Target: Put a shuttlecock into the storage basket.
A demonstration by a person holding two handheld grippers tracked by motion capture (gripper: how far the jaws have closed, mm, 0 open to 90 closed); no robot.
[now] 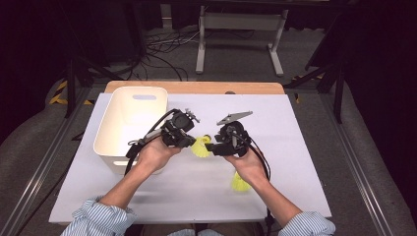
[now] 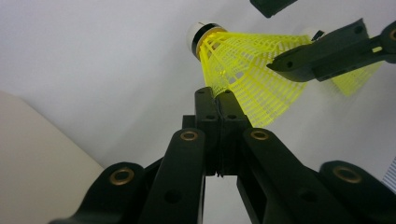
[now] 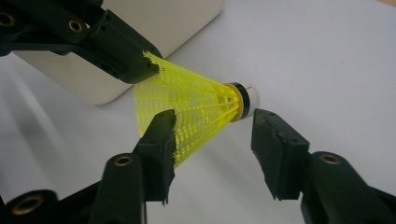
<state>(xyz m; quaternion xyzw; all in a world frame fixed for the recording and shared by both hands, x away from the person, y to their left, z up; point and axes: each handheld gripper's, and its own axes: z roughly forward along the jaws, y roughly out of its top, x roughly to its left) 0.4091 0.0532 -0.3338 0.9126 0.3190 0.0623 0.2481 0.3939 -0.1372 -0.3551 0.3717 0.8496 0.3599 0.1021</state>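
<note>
left gripper (image 2: 218, 100) jaws pinch shuttlecock (image 2: 243, 70) skirt | right gripper (image 3: 212, 135) jaws spread | second shuttlecock (image 1: 239, 183) half hidden by wrist | white worktop (image 1: 295, 147)

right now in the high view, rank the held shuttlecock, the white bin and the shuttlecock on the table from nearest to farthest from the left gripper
1. Held shuttlecock: pinched in the left gripper, just to its right.
2. White bin: close on its left.
3. Shuttlecock on the table: farthest, down right, under the right hand's wrist.
</note>
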